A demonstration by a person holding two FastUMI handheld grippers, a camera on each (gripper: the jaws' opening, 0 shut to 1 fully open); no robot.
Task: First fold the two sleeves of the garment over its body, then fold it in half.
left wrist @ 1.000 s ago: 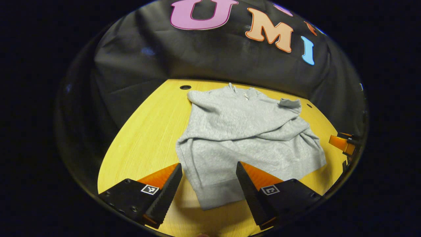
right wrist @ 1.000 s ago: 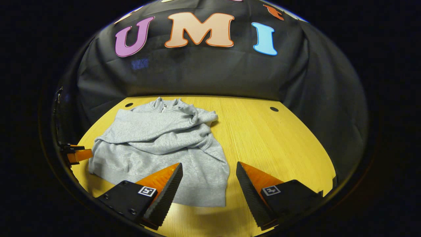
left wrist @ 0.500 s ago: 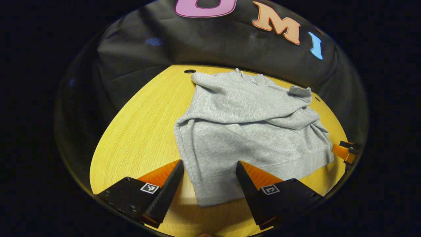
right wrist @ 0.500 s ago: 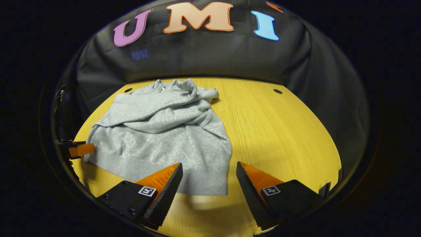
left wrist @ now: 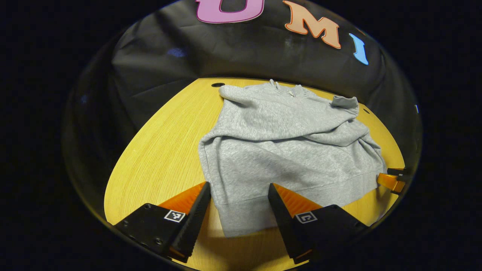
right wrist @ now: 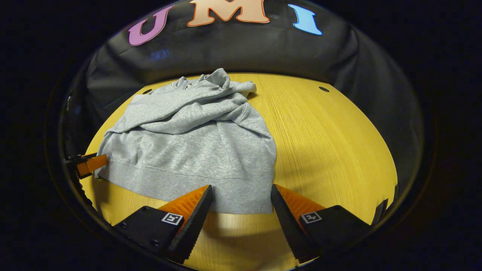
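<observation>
A grey sweatshirt (left wrist: 286, 150) (right wrist: 188, 143) lies flat on the yellow wooden table (left wrist: 158, 150), both sleeves folded across its chest, collar toward the back wall. My left gripper (left wrist: 239, 195) is open, its fingers straddling the hem's near left corner just above the cloth. My right gripper (right wrist: 241, 197) is open too, with its fingers on either side of the hem's near right corner. In the left gripper view the right gripper (left wrist: 391, 181) shows at the far right by the hem. The left gripper (right wrist: 88, 164) appears at the left edge of the right gripper view.
Bare yellow tabletop (right wrist: 331, 143) stretches to the right of the sweatshirt. Small round holes (right wrist: 324, 89) (left wrist: 217, 85) sit near the table's back edge. The black cloth wall rises right behind the table.
Both grippers have moved forward and tipped down toward the hem's two near corners. The sweatshirt has not moved and both grippers stay open.
</observation>
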